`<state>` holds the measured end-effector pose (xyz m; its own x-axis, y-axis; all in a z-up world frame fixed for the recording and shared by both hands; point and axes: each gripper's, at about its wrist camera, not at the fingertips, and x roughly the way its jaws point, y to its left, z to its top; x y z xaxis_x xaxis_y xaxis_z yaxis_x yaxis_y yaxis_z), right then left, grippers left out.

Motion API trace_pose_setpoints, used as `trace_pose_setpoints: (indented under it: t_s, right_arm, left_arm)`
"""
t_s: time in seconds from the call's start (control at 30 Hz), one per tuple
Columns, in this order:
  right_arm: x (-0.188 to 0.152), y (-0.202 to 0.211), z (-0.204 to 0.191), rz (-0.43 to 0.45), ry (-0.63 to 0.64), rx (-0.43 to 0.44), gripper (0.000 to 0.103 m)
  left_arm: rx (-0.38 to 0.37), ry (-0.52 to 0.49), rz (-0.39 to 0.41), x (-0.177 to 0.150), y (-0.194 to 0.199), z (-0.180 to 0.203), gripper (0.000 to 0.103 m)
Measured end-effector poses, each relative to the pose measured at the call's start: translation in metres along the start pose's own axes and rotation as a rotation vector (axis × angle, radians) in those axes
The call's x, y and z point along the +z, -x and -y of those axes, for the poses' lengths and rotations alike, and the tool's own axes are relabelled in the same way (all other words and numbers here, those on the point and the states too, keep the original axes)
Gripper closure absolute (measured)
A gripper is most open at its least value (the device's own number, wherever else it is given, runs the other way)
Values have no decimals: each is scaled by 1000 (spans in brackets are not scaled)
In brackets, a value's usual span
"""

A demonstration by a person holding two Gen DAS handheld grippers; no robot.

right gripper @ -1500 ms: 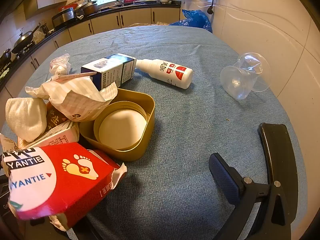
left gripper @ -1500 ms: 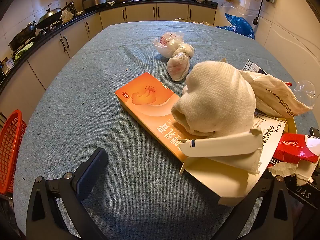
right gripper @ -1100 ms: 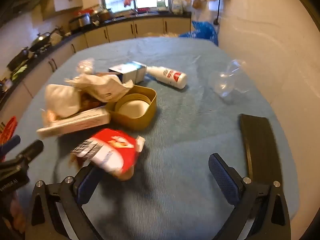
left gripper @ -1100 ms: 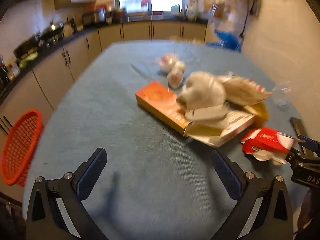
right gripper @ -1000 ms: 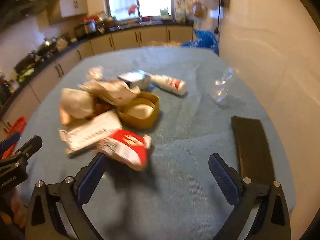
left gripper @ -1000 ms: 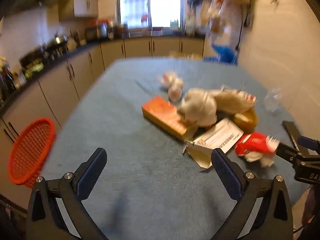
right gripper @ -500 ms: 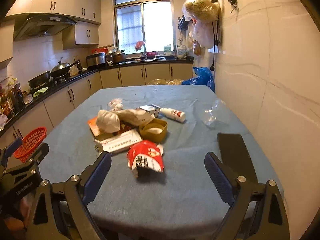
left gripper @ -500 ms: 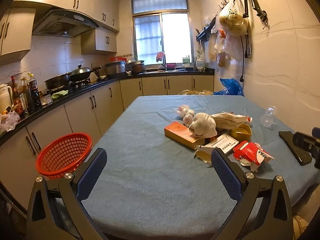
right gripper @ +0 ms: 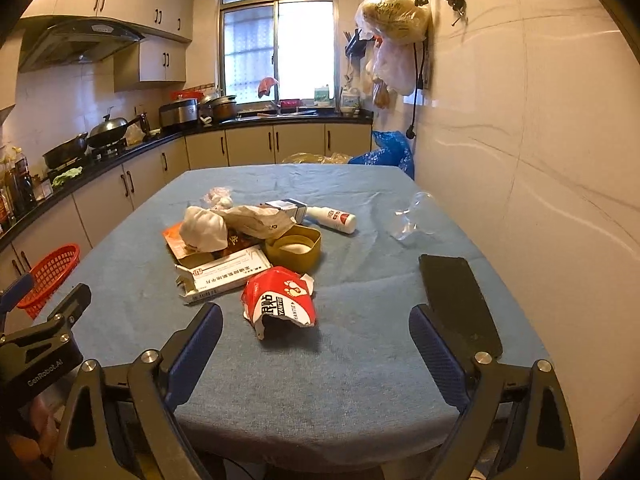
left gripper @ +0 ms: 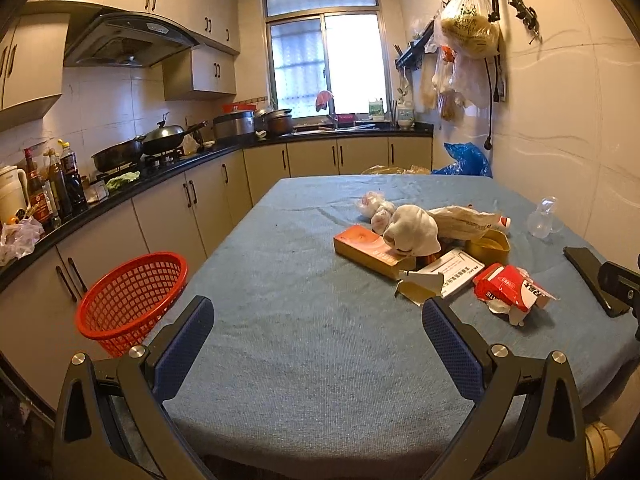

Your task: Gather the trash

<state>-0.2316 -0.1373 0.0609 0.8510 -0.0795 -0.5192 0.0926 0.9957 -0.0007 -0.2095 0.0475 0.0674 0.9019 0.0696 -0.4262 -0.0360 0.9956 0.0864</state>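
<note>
A pile of trash lies mid-table on the blue cloth: a torn red box (left gripper: 510, 289) (right gripper: 280, 300), a white flattened carton (right gripper: 224, 272), an orange box (left gripper: 366, 250), a white crumpled cloth (left gripper: 412, 230) (right gripper: 204, 227), a paper bag (right gripper: 256, 218), a yellow tin (right gripper: 296, 247), a white spray bottle (right gripper: 332, 218) and a clear plastic cup (right gripper: 412, 216). A red mesh basket (left gripper: 132, 296) (right gripper: 50, 272) stands beside the table's left edge. My left gripper (left gripper: 318, 344) and my right gripper (right gripper: 314, 348) are both open and empty, held back over the table's near edge.
A black phone (right gripper: 458, 300) lies on the table at the right near the wall. Kitchen cabinets and a counter (left gripper: 120, 184) with pans and bottles run along the left and the back. Bags (right gripper: 394, 20) hang on the right wall.
Both grippers have pulled far back from the trash pile and risen. The red box, earlier in the right gripper, now lies loose on the table.
</note>
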Motion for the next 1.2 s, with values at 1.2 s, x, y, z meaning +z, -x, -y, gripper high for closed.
trace_pose_setpoints:
  t_s: [1.2]
  right_arm:
    - [-10,-20,-14,-71,49,21,7]
  left_arm:
    - [-11,6,-65,-8,-15,1,0]
